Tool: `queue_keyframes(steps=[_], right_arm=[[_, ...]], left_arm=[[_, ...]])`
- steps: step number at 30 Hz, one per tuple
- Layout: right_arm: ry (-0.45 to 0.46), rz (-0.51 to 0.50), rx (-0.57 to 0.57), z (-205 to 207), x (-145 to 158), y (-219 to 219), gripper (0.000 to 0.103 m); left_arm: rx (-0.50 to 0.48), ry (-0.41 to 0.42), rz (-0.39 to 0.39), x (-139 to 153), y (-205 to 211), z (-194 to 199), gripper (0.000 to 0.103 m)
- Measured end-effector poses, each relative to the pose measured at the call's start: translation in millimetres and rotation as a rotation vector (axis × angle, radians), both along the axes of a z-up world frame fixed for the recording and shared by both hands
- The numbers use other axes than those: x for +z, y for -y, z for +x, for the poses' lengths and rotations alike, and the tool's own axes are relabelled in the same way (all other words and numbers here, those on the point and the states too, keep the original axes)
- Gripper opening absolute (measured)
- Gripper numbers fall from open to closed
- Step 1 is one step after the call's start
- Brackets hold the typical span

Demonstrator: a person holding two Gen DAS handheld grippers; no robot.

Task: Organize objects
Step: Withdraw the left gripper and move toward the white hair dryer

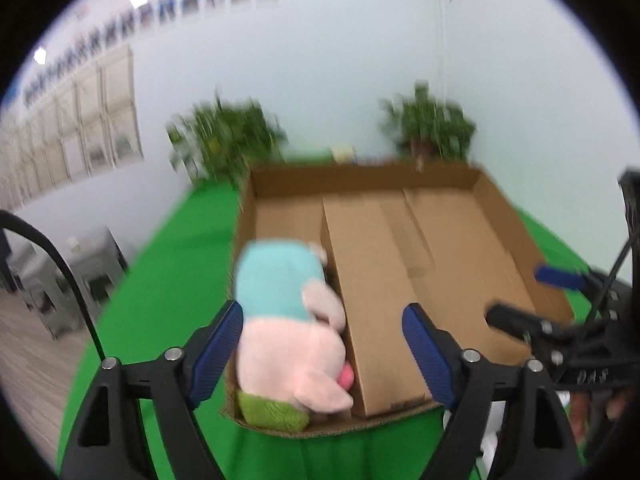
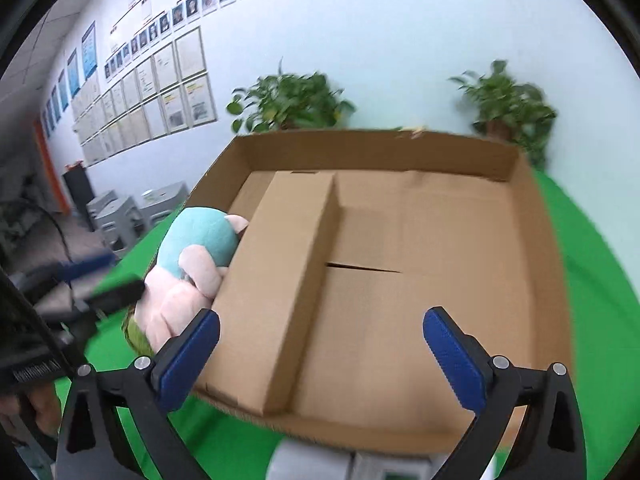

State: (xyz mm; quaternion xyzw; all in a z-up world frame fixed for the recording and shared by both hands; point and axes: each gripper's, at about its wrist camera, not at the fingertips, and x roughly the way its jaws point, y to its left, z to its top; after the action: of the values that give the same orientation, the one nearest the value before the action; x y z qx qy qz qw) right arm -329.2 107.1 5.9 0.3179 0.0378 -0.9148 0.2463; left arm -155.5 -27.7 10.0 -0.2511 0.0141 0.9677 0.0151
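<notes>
A pink plush toy (image 1: 292,344) with a teal back lies in the narrow left compartment of a shallow cardboard box (image 1: 516,240), against the raised cardboard divider (image 1: 372,308). A green plush piece (image 1: 272,410) lies under it at the near corner. My left gripper (image 1: 322,320) is open just above and behind the toy, pads clear of it. In the right wrist view the same toy (image 2: 188,276) shows at the box's left side. My right gripper (image 2: 320,332) stands wide open over the box's (image 2: 540,280) empty large compartment, holding nothing.
The box sits on a green cloth (image 1: 176,272). Two potted plants (image 2: 292,100) (image 2: 508,100) stand behind it against the white wall. Grey stools (image 2: 120,212) stand off to the left on the floor. Something white (image 2: 360,464) lies just in front of the box's near wall.
</notes>
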Motion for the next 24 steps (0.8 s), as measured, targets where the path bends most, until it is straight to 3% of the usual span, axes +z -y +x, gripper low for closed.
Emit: queue_keyframes(steps=[4,13,15,16,17,18,19,22,24], right_arm=[[-0.009,-0.013,-0.073,60,8,-36,0.103],[-0.038,-0.017,-0.109,145,36,-97,0.102],[-0.042,-0.042,-0.109,160,36,-108,0.096],[-0.040,-0.045,-0.106,162,35,-109,0.082],[-0.032,-0.036,-0.111,166,34,-110,0.063],[-0.030,-0.016,-0.129,170,32,-112,0.056],[-0.032,-0.006,-0.136,172,30,-113,0.048],[-0.022,-0.007,-0.132,176,24,-120,0.049],[-0.014,-0.022,-0.122,178,21,-124,0.082]], left_arm=[[0.002,-0.061,-0.015,15,-20,20,0.082],[-0.044,-0.069,0.053,15,-34,50,0.082],[-0.075,-0.067,0.074,14,-37,55,0.079],[-0.112,-0.065,0.099,11,-39,58,0.060],[-0.135,-0.057,0.115,10,-40,58,0.027],[-0.149,-0.037,0.123,8,-42,58,0.013],[-0.158,-0.001,0.130,4,-44,57,0.006],[-0.170,0.003,0.152,0,-46,61,0.009],[-0.154,0.015,0.156,-2,-45,61,0.048]])
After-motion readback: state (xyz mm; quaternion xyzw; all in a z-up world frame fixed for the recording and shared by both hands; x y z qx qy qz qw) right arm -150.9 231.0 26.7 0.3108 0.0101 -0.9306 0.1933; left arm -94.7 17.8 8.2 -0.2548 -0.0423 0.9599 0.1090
